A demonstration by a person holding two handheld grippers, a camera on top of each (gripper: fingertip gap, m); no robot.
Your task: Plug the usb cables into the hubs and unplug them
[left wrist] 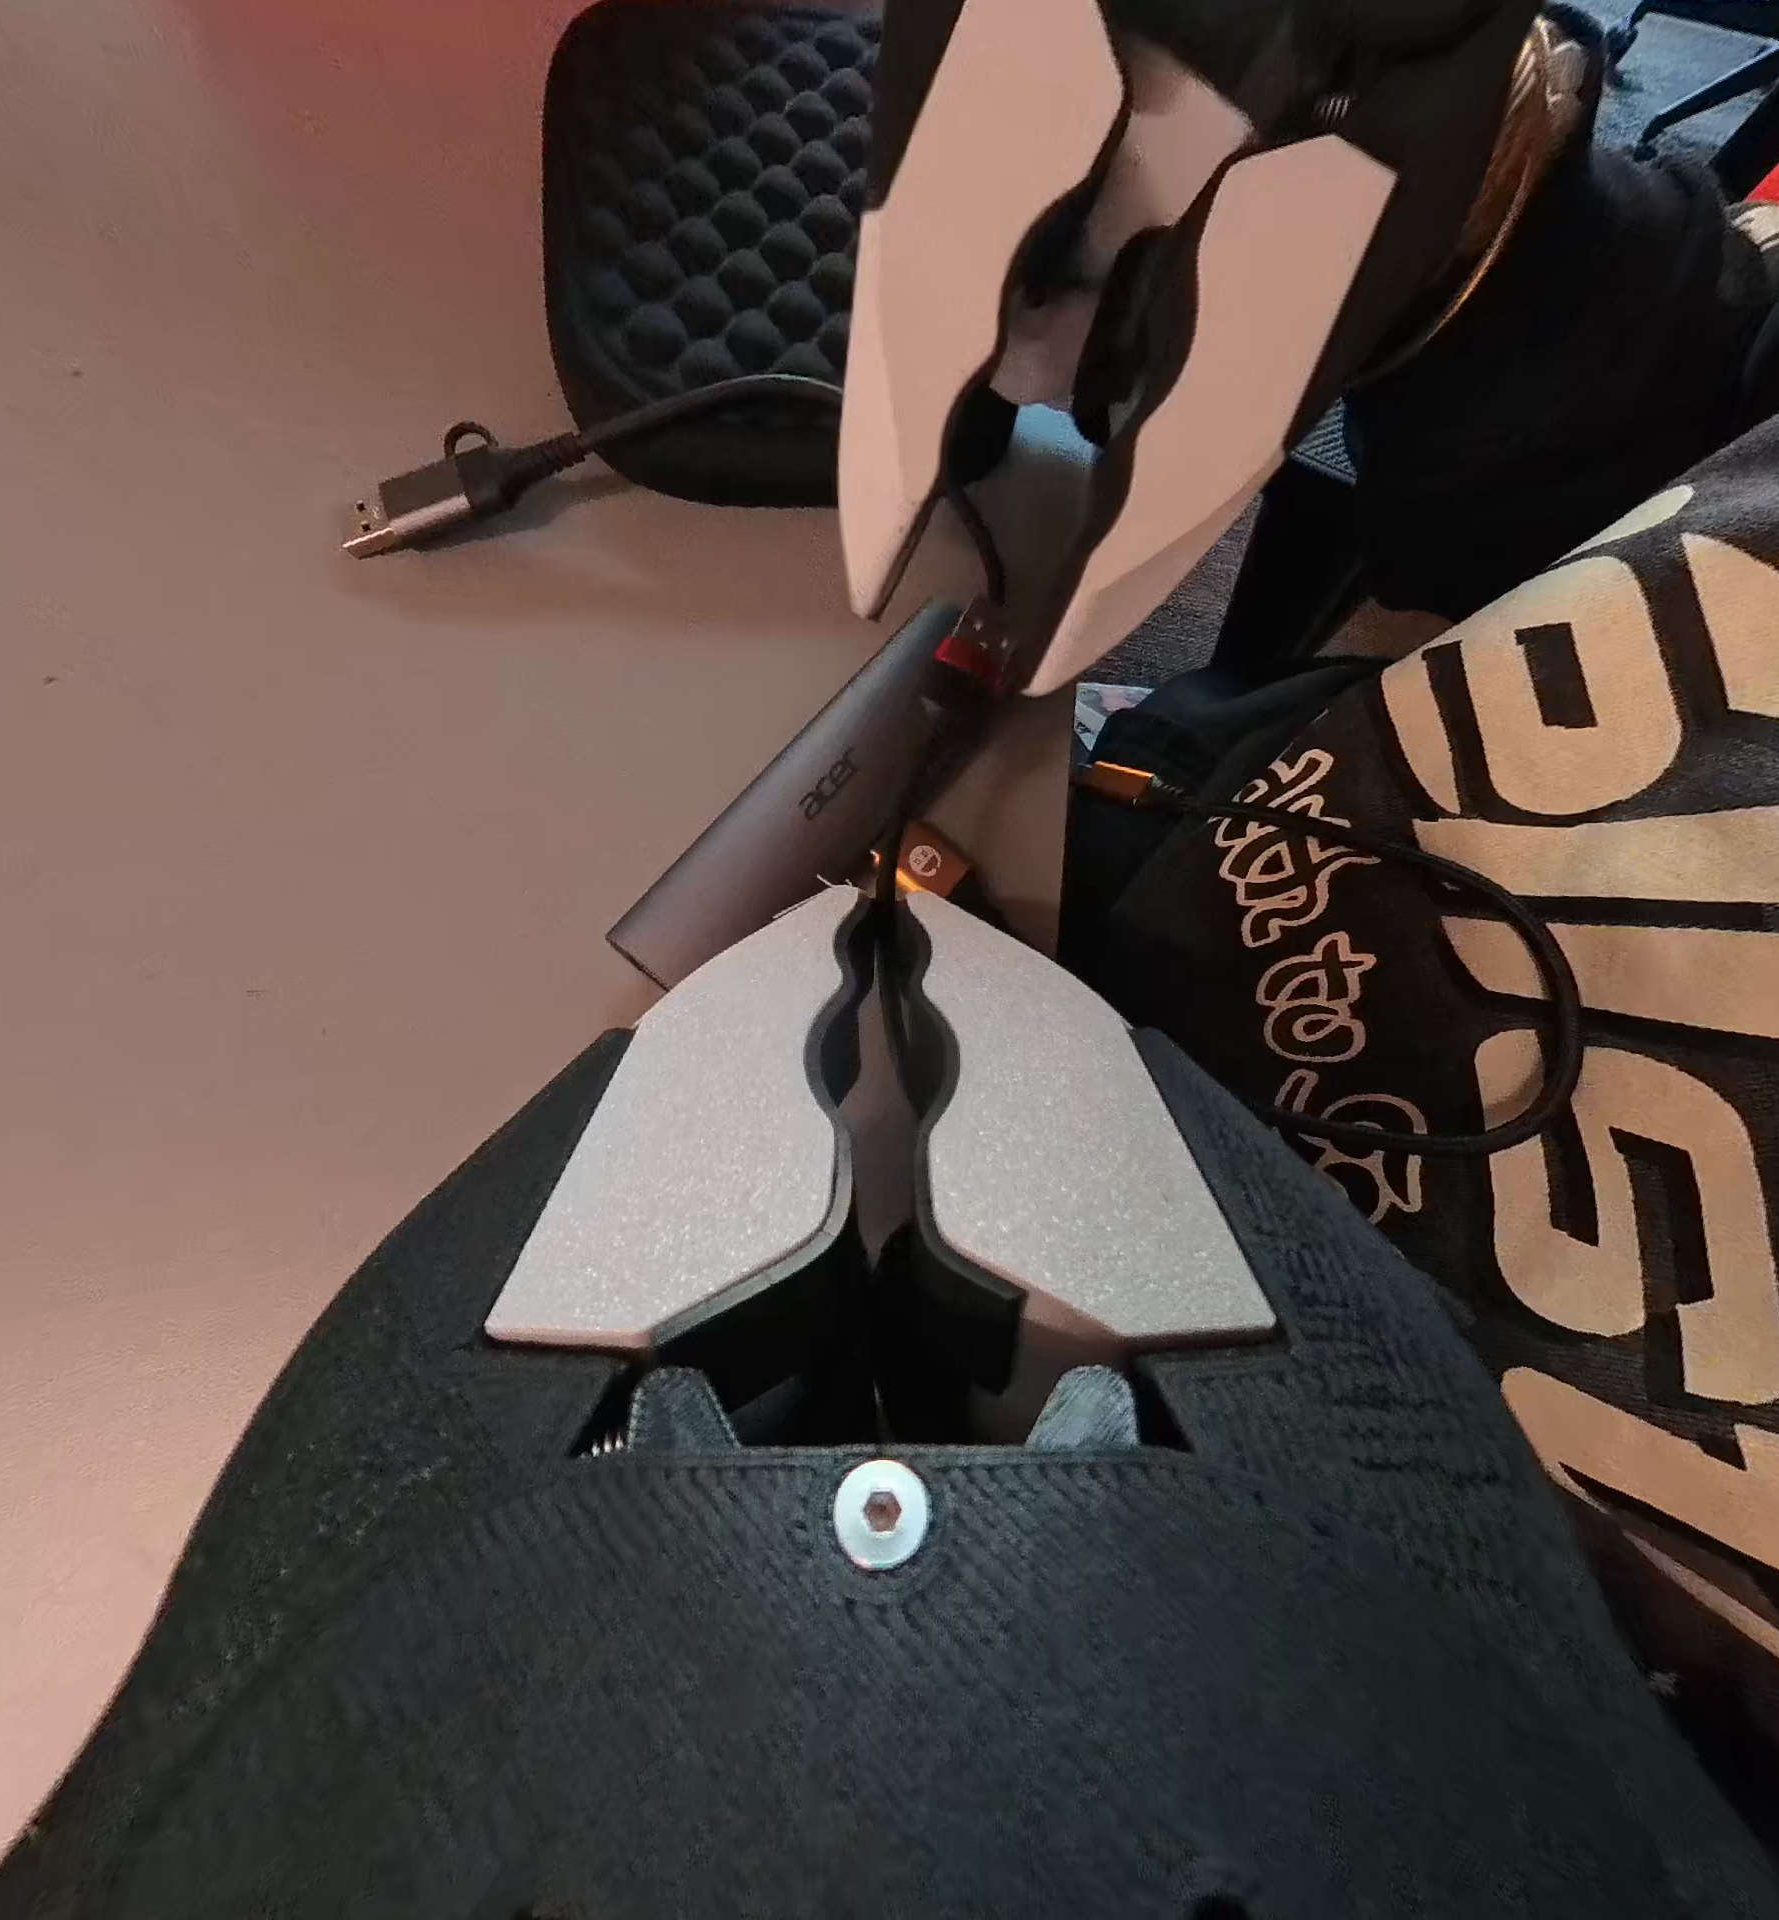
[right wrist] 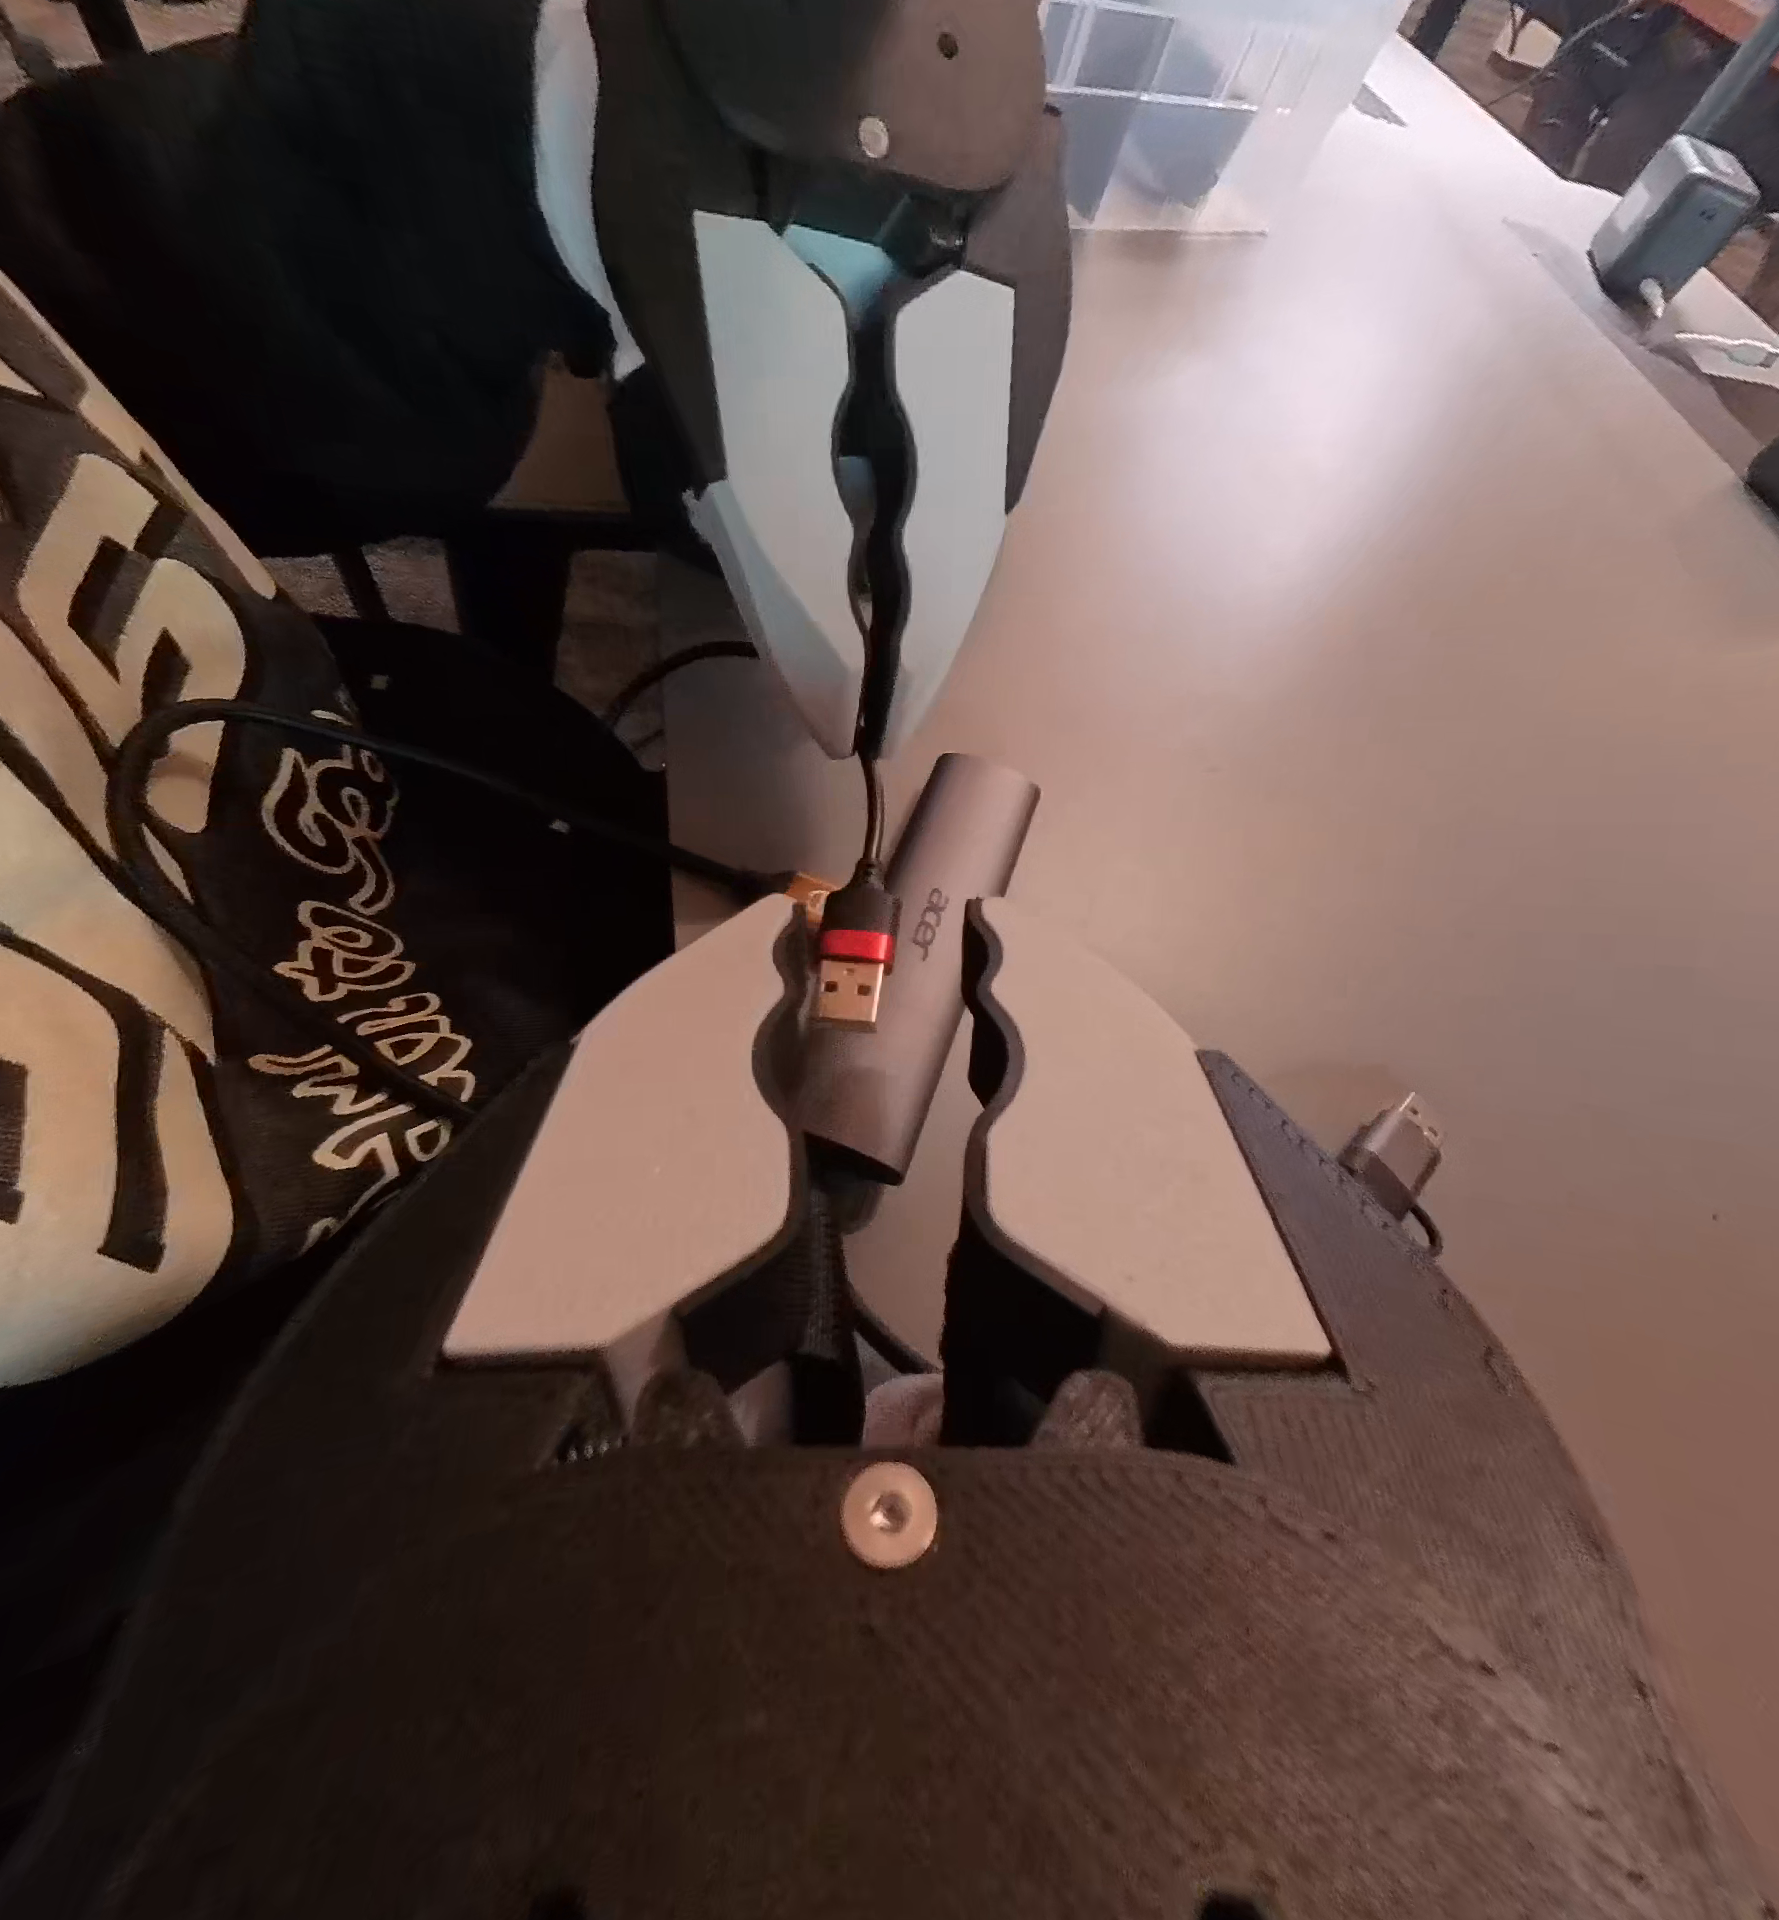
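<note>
Left tool (left wrist: 880, 920) pinched together on a thin black cable (right wrist: 869, 821), gripped a little way behind its red-banded USB plug (right wrist: 852, 971) — so the plug hangs free past the tips, bare metal end out, not seated in any port.

Right tool (right wrist: 880, 971) stands apart, one finger on each side of the grey hub (right wrist: 952, 935), not visibly pressing it. My reading: it is placed to brace the hub while the plug goes in or after it has come out; which of the two I cannot tell.

Hub lies flat on the desk (right wrist: 1384, 727), slantwise, close to the near edge by the person's printed dark garment (right wrist: 85, 935). Plug sits just over the hub's long side, roughly parallel to it rather than square to a port.

An orange-collared connector (left wrist: 932, 862) lies just beside the hub. The hub's own lead ends in a grey plug (left wrist: 417, 509), loose on the desk, well apart.

Room: open desk on the far side of the hub — the edge side is crowded by garment and slack cable loop. A black quilted pad (left wrist: 719, 239) lies beyond.
</note>
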